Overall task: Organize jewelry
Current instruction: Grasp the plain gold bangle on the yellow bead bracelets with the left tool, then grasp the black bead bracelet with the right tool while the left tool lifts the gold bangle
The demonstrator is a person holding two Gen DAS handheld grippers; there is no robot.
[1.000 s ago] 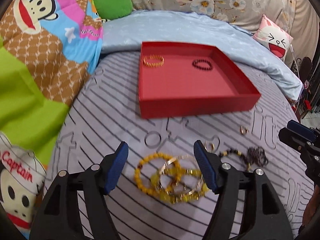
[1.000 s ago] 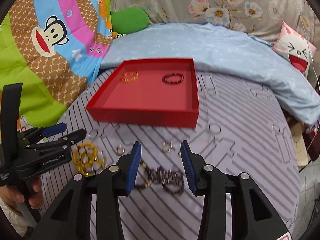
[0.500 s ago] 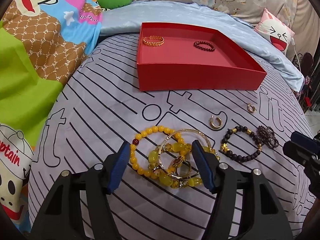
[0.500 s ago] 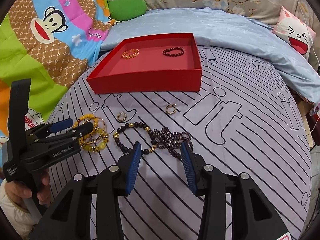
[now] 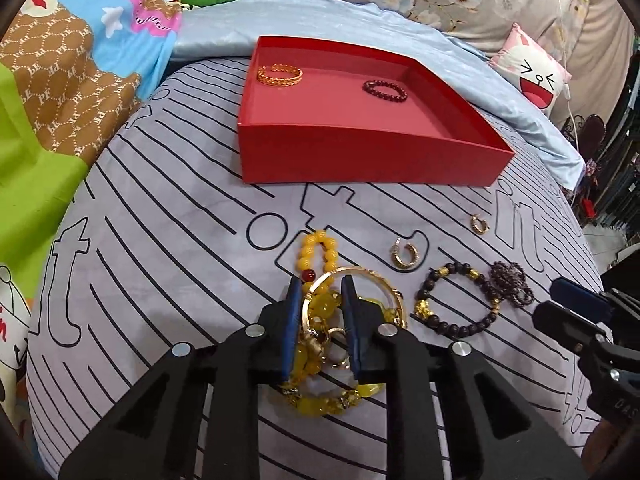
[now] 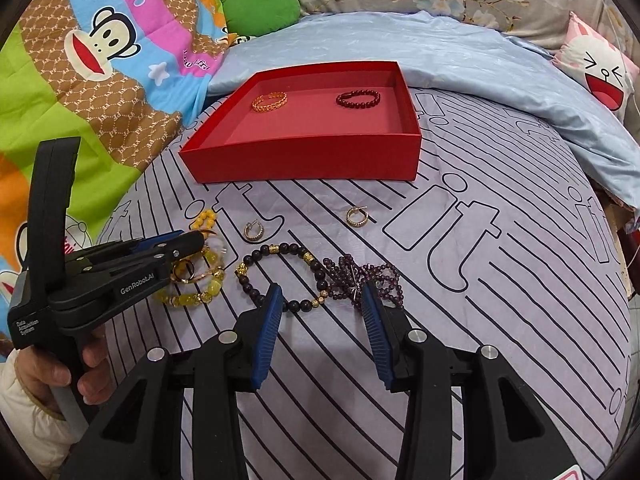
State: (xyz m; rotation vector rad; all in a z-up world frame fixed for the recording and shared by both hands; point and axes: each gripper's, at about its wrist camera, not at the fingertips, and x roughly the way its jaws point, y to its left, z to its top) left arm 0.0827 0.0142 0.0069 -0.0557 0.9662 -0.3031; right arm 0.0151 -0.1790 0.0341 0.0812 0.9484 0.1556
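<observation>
Left gripper (image 5: pixel 320 292) pinches the yellow bracelets (image 5: pixel 320 312); right gripper (image 6: pixel 320 300) is spread apart.
Tangled gold bangle (image 5: pixel 372 284) may slip before the red tray (image 5: pixel 360 156).

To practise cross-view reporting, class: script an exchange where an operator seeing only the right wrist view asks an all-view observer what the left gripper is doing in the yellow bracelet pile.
Operator: Is the left gripper pinching anything?
Observer: Yes. The left wrist view shows its pads closed on chunky yellow beads and the gold bangle edge.
Operator: Anything just ahead of its tips?
Observer: A dark red bead on the yellow bead bracelet.
</observation>
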